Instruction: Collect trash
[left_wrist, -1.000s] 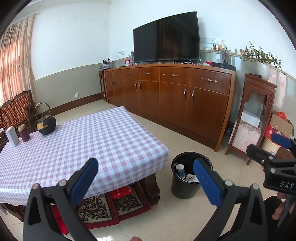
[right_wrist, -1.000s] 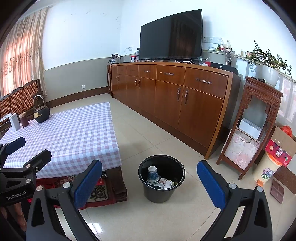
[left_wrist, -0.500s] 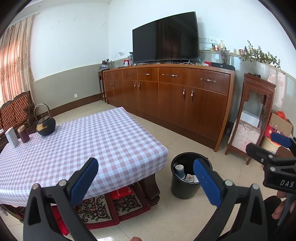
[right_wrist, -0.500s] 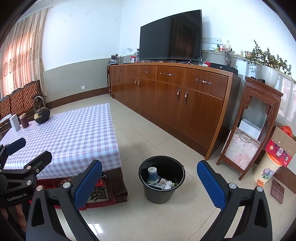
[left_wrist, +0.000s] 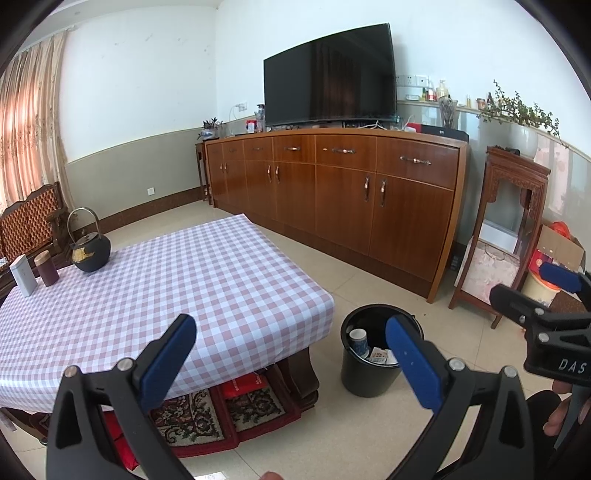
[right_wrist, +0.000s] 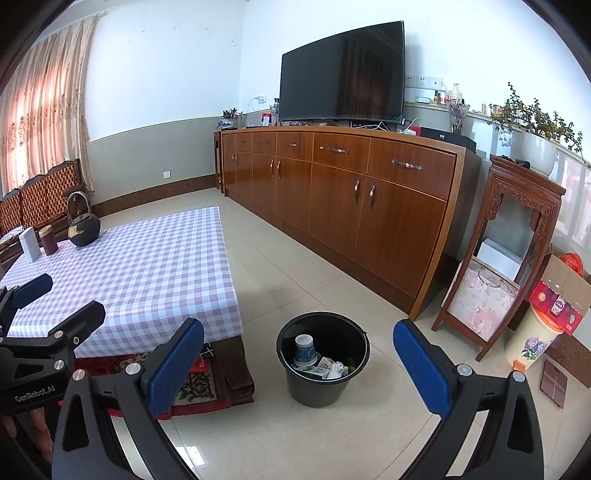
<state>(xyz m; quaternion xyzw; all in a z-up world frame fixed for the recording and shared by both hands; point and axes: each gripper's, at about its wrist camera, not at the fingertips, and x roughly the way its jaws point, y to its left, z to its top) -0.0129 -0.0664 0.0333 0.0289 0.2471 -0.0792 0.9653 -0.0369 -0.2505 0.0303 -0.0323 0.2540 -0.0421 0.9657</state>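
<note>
- Left gripper (left_wrist: 291, 354) and right gripper (right_wrist: 299, 363) both have their blue pads spread wide with nothing between them, held level above the floor, probably because nothing is left to carry.
- The black bin (right_wrist: 322, 358) stands on the tiles beyond the right gripper, between its pads in view, right of the checked table (left_wrist: 155, 291).
- A paper cup (right_wrist: 305, 349) and wrappers (right_wrist: 328, 367) lie inside the bin.

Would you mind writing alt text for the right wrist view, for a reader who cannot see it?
An open right gripper hangs above a black bucket on a tiled floor, holding a paper cup and scraps. To the left stands a low table with a checked cloth, with the open left gripper beside it; a wooden cabinet and television stand behind.
</note>
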